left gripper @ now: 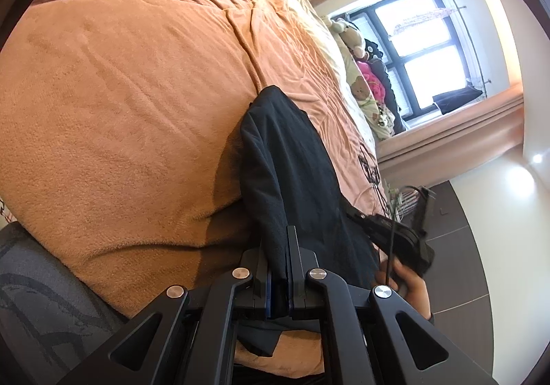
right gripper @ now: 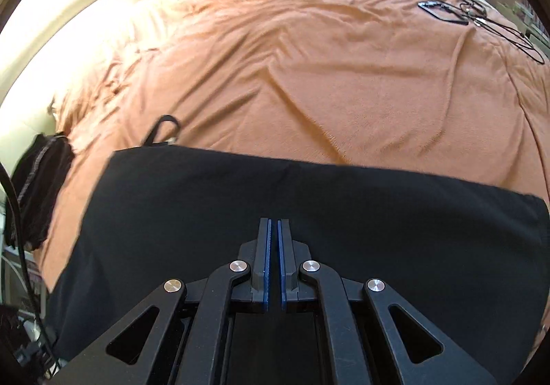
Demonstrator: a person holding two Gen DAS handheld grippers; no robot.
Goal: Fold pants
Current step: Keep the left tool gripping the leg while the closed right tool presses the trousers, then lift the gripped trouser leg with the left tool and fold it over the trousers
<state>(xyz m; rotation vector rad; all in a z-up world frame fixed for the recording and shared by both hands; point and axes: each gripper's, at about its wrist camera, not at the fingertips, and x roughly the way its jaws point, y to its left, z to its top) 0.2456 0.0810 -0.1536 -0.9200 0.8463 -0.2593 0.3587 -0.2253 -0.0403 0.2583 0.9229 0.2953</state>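
Clearly the black pants are being carried over the bed rather than resting on it: in the right wrist view the cloth hangs as a broad dark sheet whose upper edge runs straight across the orange blanket, which suggests it is held taut at two points so that it can be laid down flat for a fold.

The left gripper has its jaws closed on a thick bunched edge of the pants; the fabric fills the gap between the blue pads and rises from them in a tall fold. This view is rolled hard sideways, with the window tilted, so the left tool seems turned on its side, lifting its corner above the blanket.

The right gripper points forward and slightly down over the cloth. Its jaws stand almost together, with a narrow slit between the blue pads. Whether a thin layer is pinched there cannot be told, dark against dark. In the left view, the right hand shows grasping its tool, just beside the hanging pants.

A cable lies far off on the blanket.
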